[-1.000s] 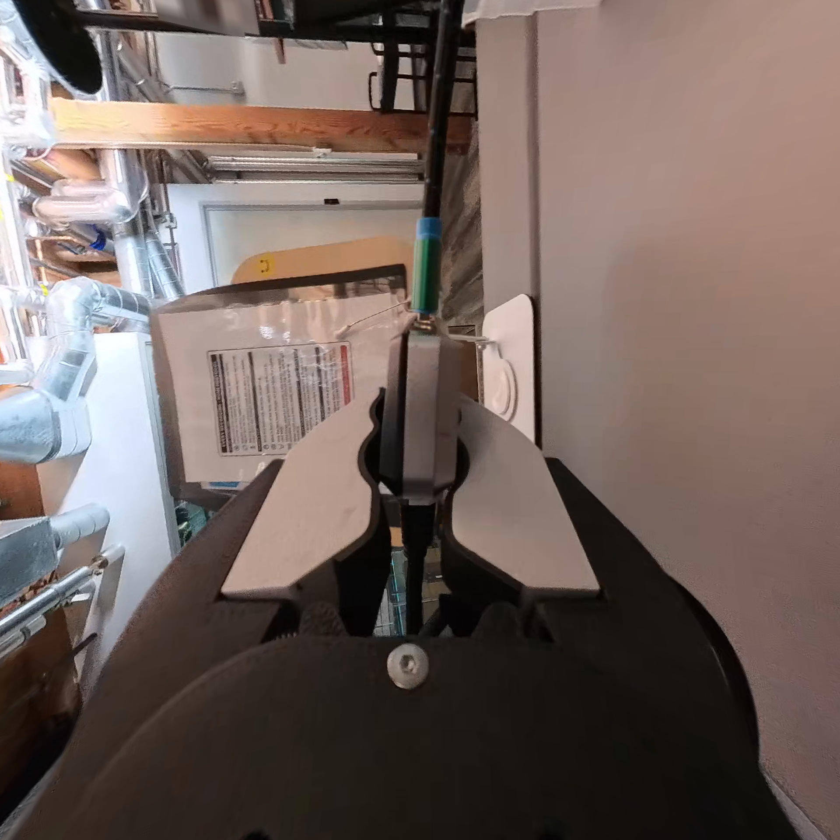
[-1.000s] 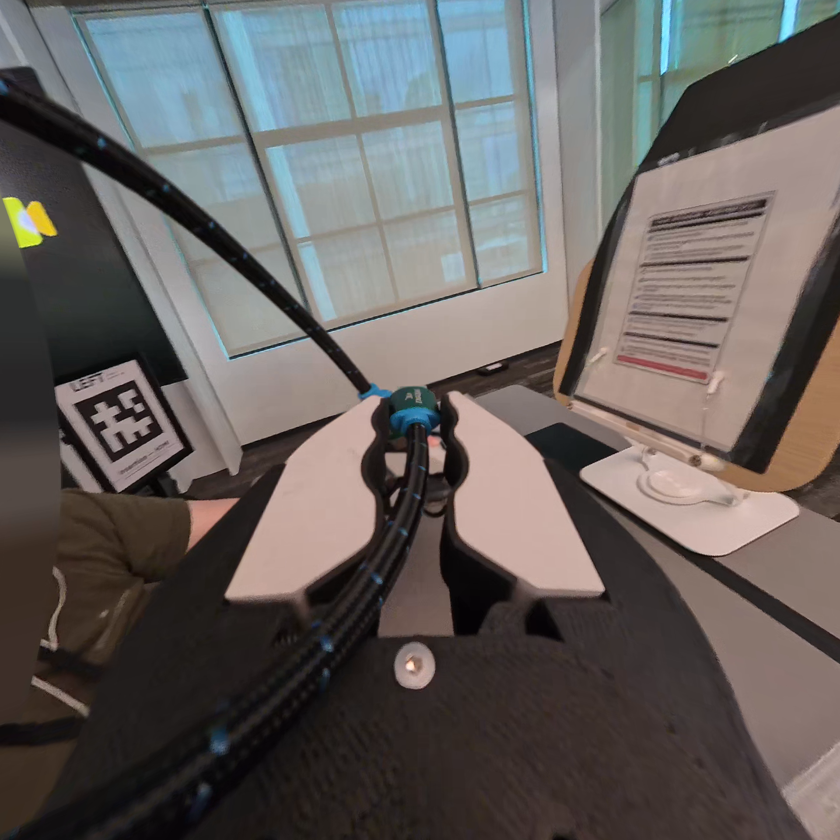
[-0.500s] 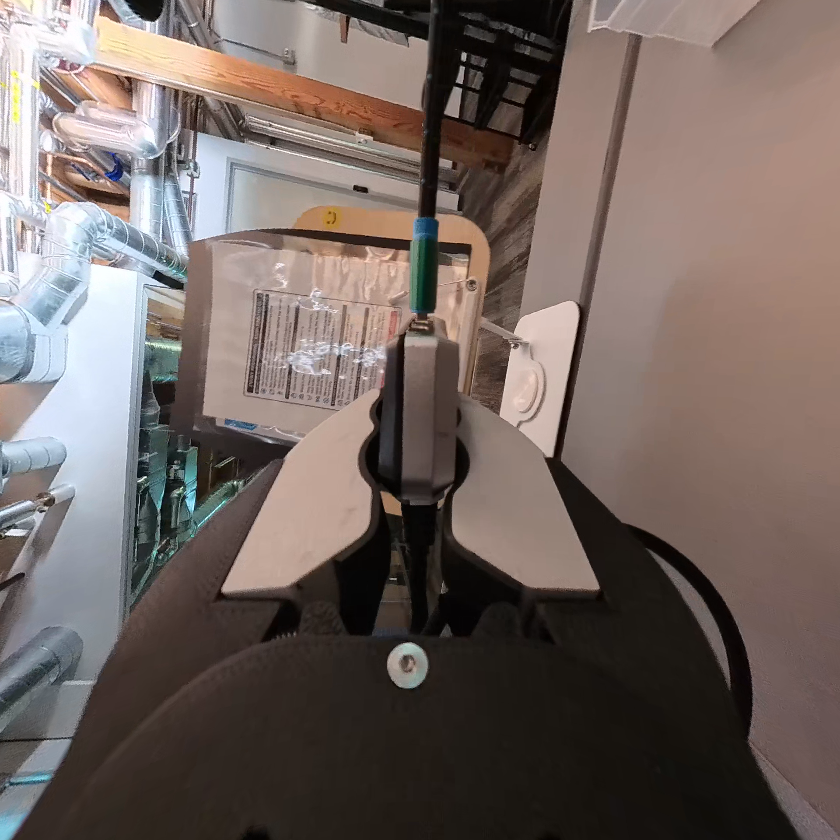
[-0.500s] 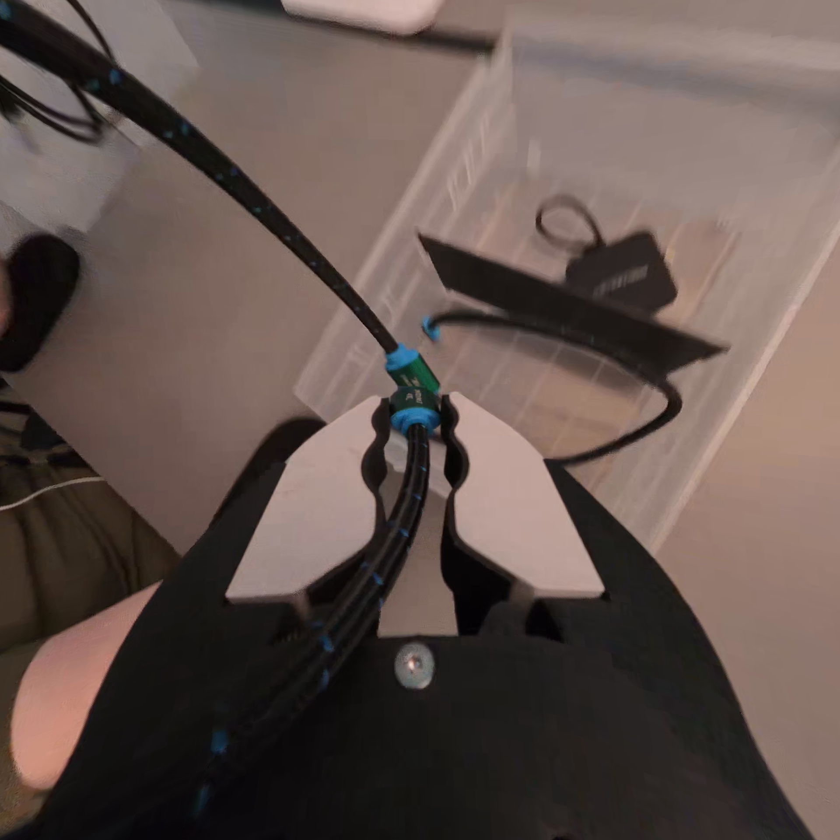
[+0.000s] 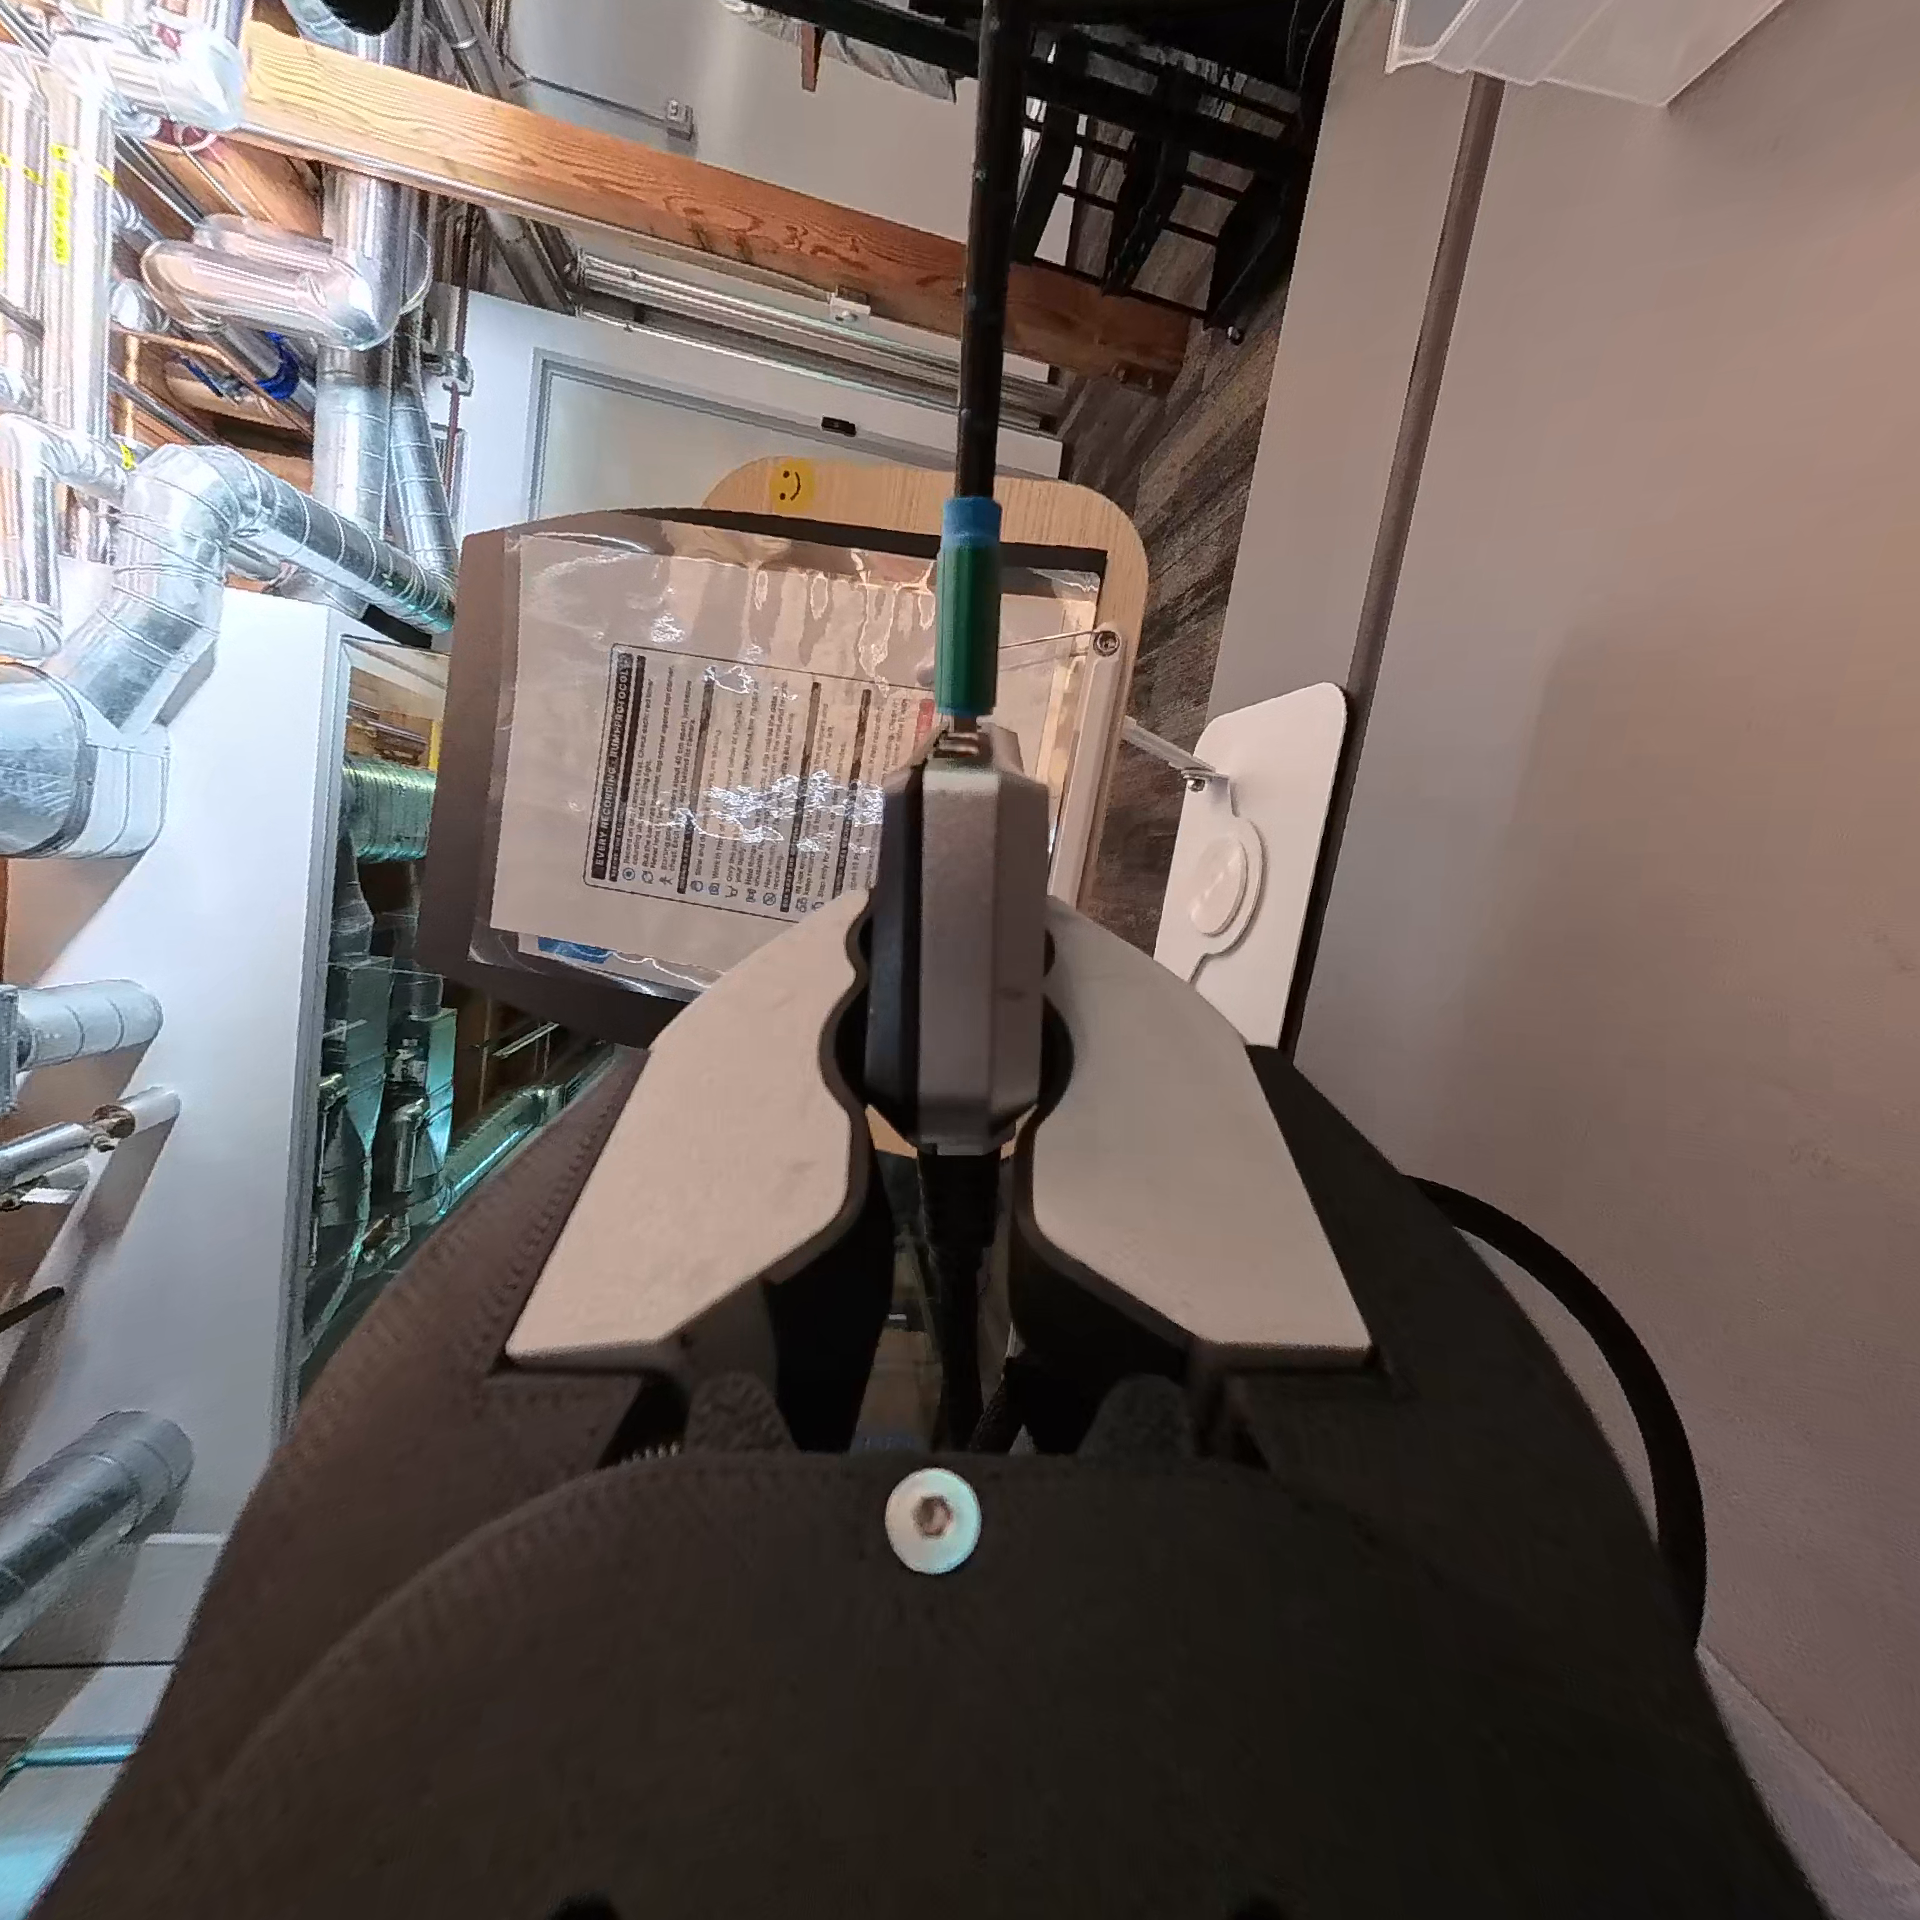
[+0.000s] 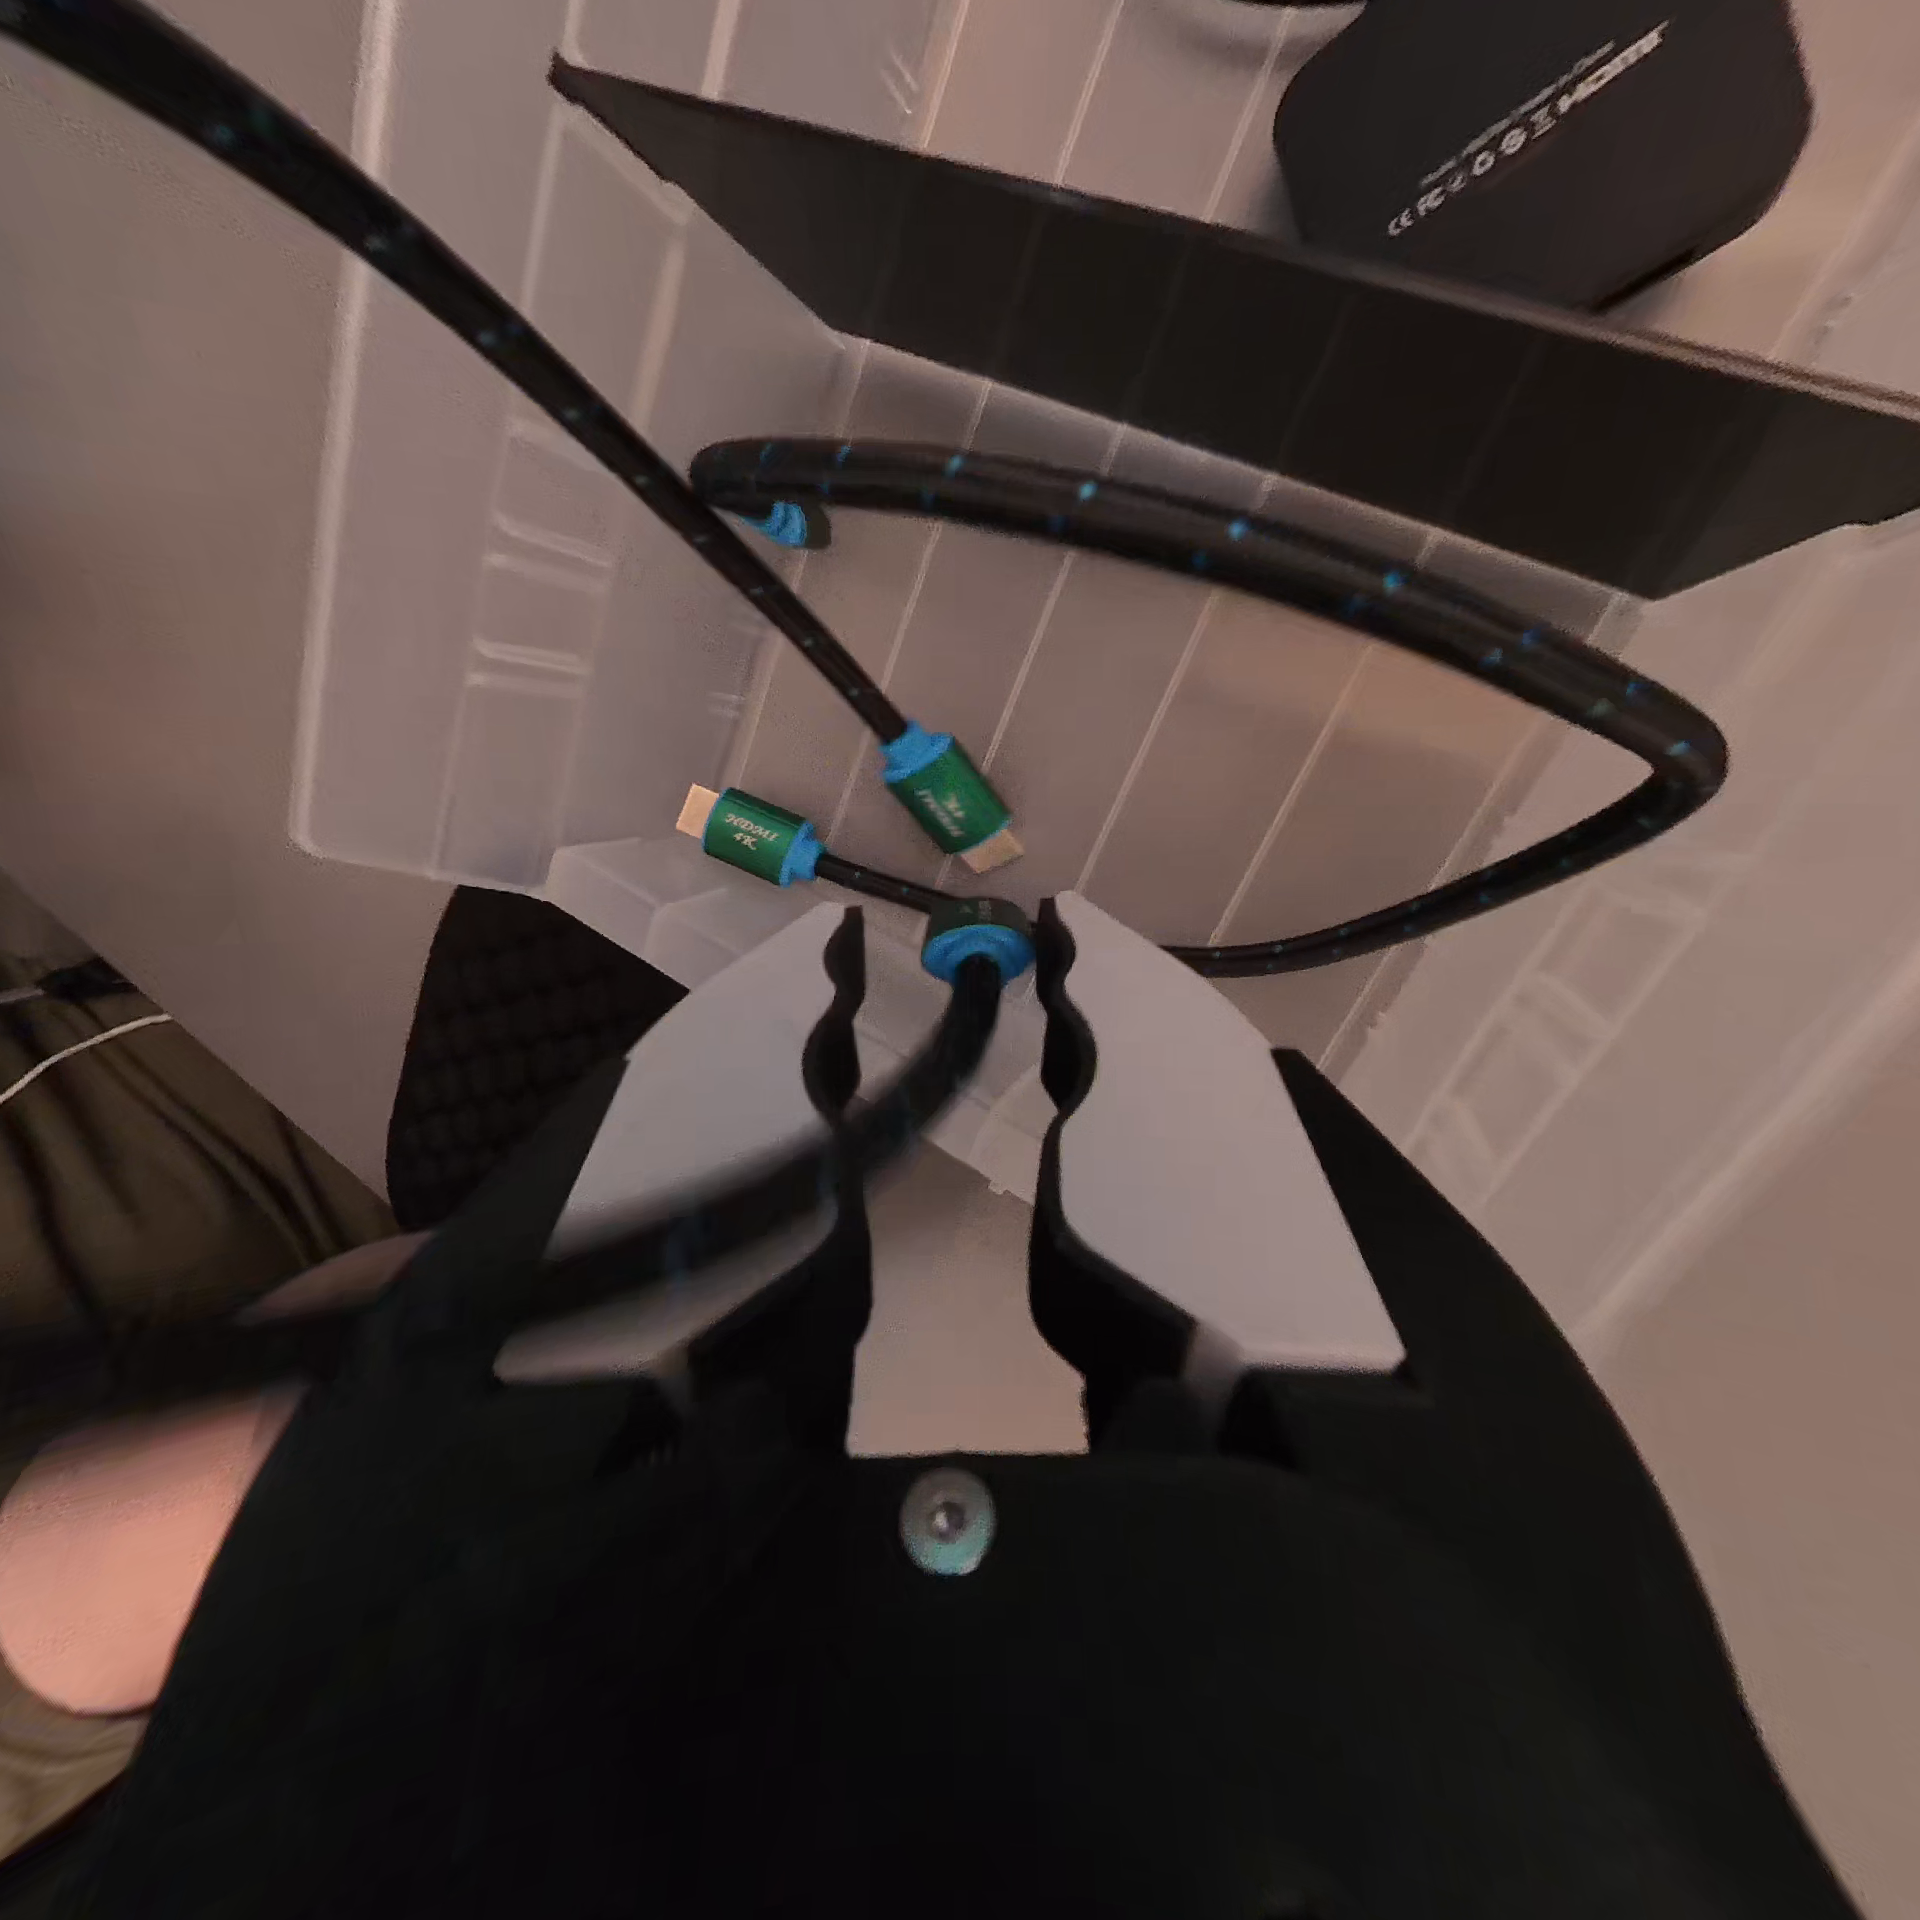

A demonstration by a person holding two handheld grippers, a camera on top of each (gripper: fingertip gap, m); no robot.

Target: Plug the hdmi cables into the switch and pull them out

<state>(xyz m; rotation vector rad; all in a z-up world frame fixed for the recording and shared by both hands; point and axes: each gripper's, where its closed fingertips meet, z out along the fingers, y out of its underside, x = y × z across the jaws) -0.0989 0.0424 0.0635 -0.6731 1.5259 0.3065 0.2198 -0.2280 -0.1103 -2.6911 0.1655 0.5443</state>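
HDMI switch (image 5: 956, 956) sits clamped in left gripper (image 5: 951, 1023), one green plug (image 5: 964, 634) seated at 12 o'clock; right gripper (image 6: 945, 961), parted, loosely cradles another plug (image 6: 977, 940) over clear bin (image 6: 436, 582), which may slip.

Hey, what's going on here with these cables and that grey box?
A person is working two handheld claws. The left claw is clamped on the grey HDMI switch, held off the table, with one green-ended HDMI cable plugged into its far end. The right claw is open over a clear plastic bin, a green plug loose between its fingers. Two more unplugged connectors lie there.
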